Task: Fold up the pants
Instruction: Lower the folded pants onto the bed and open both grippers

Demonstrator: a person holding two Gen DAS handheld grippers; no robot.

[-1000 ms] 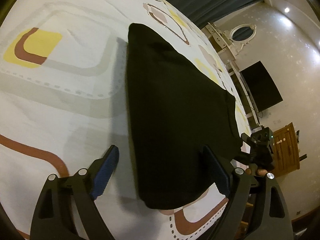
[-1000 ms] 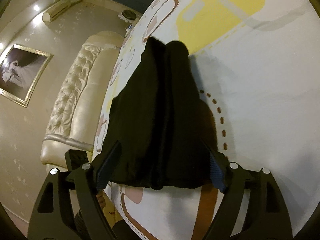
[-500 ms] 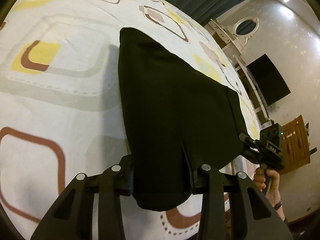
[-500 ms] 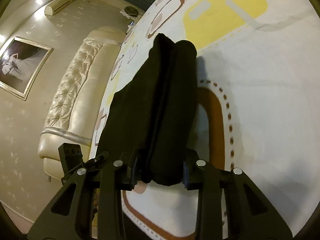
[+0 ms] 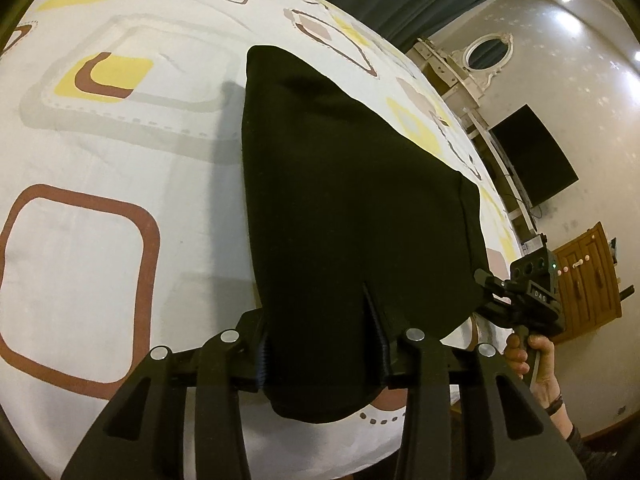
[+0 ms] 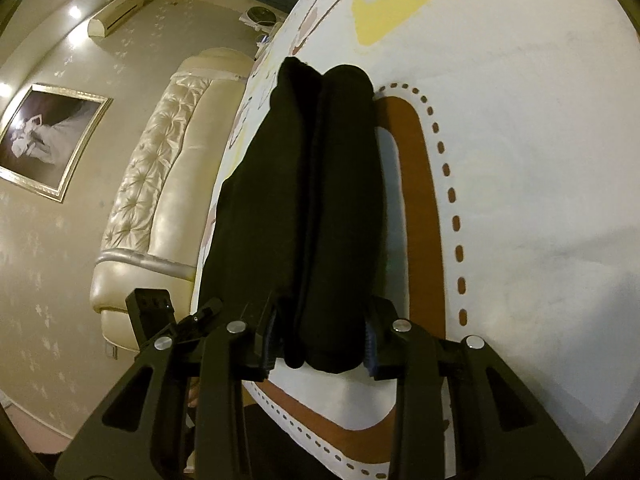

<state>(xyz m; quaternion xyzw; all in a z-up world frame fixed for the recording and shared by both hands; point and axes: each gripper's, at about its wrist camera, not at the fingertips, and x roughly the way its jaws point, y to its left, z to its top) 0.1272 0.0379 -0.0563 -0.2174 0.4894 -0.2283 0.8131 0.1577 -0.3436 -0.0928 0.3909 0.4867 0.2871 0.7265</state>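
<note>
The black pants [image 5: 344,200] lie folded on a white bedsheet [image 5: 120,160] with yellow and brown squares. My left gripper [image 5: 322,354] is shut on the near corner of the pants, with cloth bunched between its fingers. My right gripper [image 6: 320,344] is shut on the other near corner of the pants [image 6: 312,208], and it also shows in the left wrist view [image 5: 520,300] at the pants' right edge. The held edge is raised a little off the sheet. The far end of the pants rests on the bed.
A cream tufted headboard [image 6: 160,184] stands left of the bed in the right wrist view. A white dresser with an oval mirror [image 5: 480,64], a dark screen [image 5: 532,160] and a wooden cabinet [image 5: 588,280] stand beyond the bed's right edge.
Both grippers were open around the pants' near edge one second ago. They have closed on the cloth and lifted it slightly.
</note>
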